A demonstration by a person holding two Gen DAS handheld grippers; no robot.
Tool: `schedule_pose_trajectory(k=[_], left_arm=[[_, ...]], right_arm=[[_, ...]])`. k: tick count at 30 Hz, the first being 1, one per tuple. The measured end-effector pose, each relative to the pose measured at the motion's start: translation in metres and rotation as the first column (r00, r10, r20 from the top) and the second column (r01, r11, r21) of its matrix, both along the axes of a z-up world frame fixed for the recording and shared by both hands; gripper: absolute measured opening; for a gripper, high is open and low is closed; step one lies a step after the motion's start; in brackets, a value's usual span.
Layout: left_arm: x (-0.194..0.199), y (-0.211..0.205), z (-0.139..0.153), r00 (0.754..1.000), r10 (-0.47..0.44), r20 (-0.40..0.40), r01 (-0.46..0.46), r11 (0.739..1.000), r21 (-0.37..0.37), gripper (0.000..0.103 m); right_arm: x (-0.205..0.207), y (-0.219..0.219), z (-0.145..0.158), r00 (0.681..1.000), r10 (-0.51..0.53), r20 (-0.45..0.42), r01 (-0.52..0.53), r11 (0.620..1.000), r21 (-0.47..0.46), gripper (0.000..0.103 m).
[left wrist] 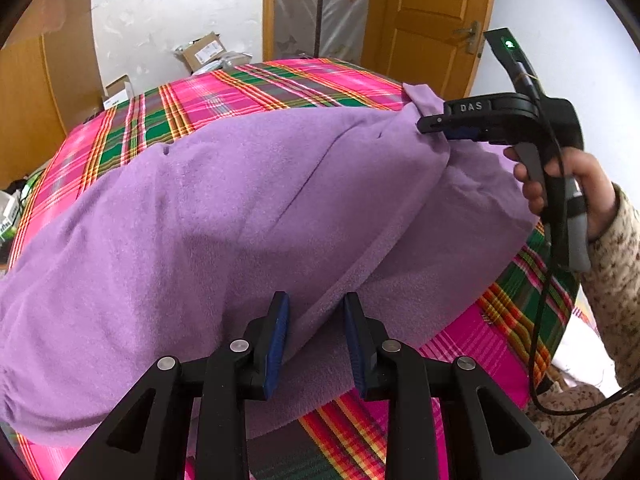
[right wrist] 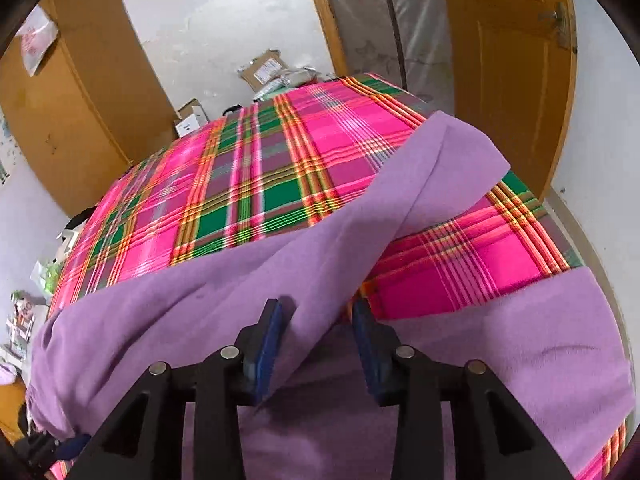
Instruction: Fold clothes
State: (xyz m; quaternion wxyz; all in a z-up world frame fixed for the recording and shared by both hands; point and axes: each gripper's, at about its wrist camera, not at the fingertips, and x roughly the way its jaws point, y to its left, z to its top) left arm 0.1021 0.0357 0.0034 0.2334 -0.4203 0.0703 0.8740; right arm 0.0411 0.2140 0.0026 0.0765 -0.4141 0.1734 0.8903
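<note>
While astride cloth fold [right wrist: 320, 264], R gripper [right wrist: 318, 320]

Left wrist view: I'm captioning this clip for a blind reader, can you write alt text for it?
A purple fleece garment lies spread over a pink and green plaid bedcover, a fold of it between the open jaws of the left gripper. At right, a hand holds the right gripper at the garment's far corner. Behind are a wooden door and cardboard boxes.

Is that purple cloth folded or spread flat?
Partly folded: the purple cloth is doubled over itself, layered edges showing, bunched on the plaid sheet.
</note>
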Motion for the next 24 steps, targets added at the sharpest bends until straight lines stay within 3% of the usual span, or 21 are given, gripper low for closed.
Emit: schedule_pose_trajectory(k=[4,6,9,15,24], left_arm=[[-0.004,-0.002,0.0,1.0,0.005,0.012,-0.005,1.0,0.02,0.029],[-0.006,-0.002,0.001,1.0,0.008,0.017,-0.009,1.0,0.03,0.029],[-0.007,-0.003,0.0,1.0,0.016,0.02,-0.017,0.999,0.044,0.026],[-0.01,-0.008,0.005,0.999,0.046,0.007,-0.047,0.996,0.072,0.009],[0.0,-0.026,0.052,0.981,0.114,-0.158,-0.092,0.985,0.143,0.007]], right_arm=[[-0.011,0.011,-0.004,1.0,-0.014,0.007,0.014,0.999,-0.041,0.033],[-0.015,0.015,-0.006,1.0,-0.019,0.008,0.019,0.998,-0.061,0.016],[-0.015,0.016,-0.006,1.0,-0.005,-0.001,0.005,0.999,-0.053,0.008],[-0.001,0.014,0.009,0.996,0.013,-0.09,-0.016,0.999,-0.032,0.005],[0.029,-0.01,0.069,0.961,0.039,-0.275,-0.005,0.992,0.123,0.005]])
